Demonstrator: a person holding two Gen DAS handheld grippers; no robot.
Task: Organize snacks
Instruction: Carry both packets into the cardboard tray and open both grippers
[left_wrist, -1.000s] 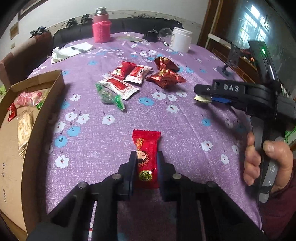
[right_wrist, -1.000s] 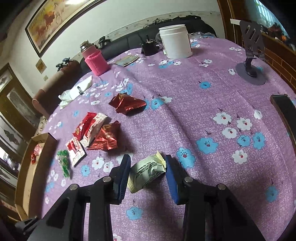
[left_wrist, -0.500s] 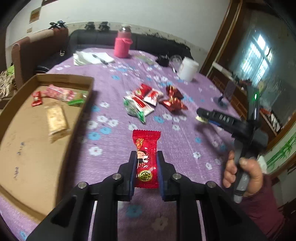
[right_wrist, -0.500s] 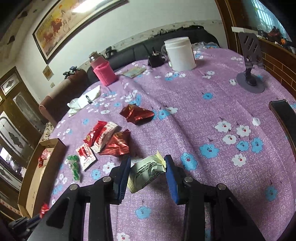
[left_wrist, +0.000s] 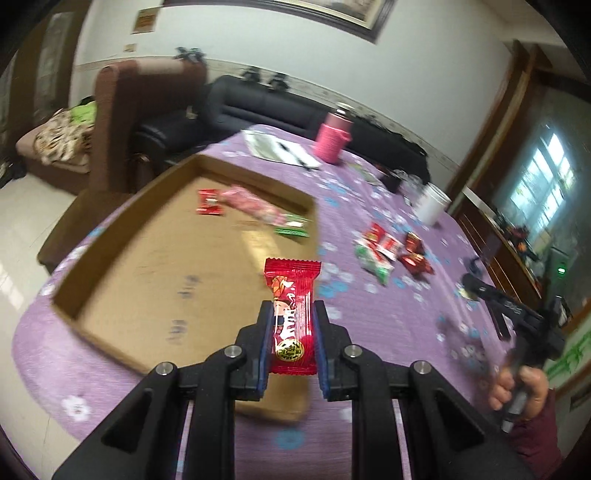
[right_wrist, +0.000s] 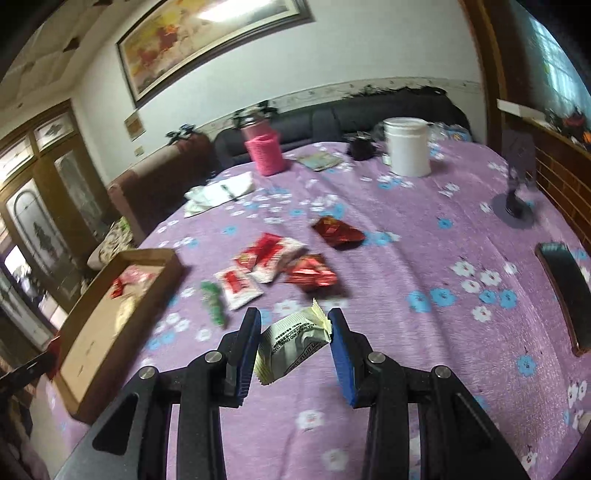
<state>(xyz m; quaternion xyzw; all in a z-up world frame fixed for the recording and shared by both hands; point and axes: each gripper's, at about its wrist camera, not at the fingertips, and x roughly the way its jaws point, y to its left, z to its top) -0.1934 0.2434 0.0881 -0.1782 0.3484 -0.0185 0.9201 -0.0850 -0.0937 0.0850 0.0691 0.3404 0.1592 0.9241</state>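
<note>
Left gripper (left_wrist: 291, 343) pinching red candy packet (left_wrist: 293, 314) above cardboard box (left_wrist: 92, 266) near corner; right gripper (right_wrist: 295, 350) clamping pale green snack packet (right_wrist: 291, 341) over purple tablecloth (right_wrist: 424, 240)

My counter (right_wrist: 424, 266) wears a purple cloth dotted with white and blue flowers. At its far edge stands a pink bottle (right_wrist: 265, 155) in a knitted sleeve, and to the right of it a white tub (right_wrist: 406, 147) with a lid. Between them lies a flat booklet (right_wrist: 320, 161), with a small dark object (right_wrist: 360, 147) just beside the tub. A pen rests on white paper (right_wrist: 221, 192) toward the left. On the right side I see a phone stand (right_wrist: 515, 192) and a dark phone (right_wrist: 565, 291) lying flat. Behind the counter runs a black sofa (left_wrist: 266, 107), with a brown armchair (left_wrist: 140, 110) beside it. A framed painting (right_wrist: 207, 40) hangs on the wall.
</note>
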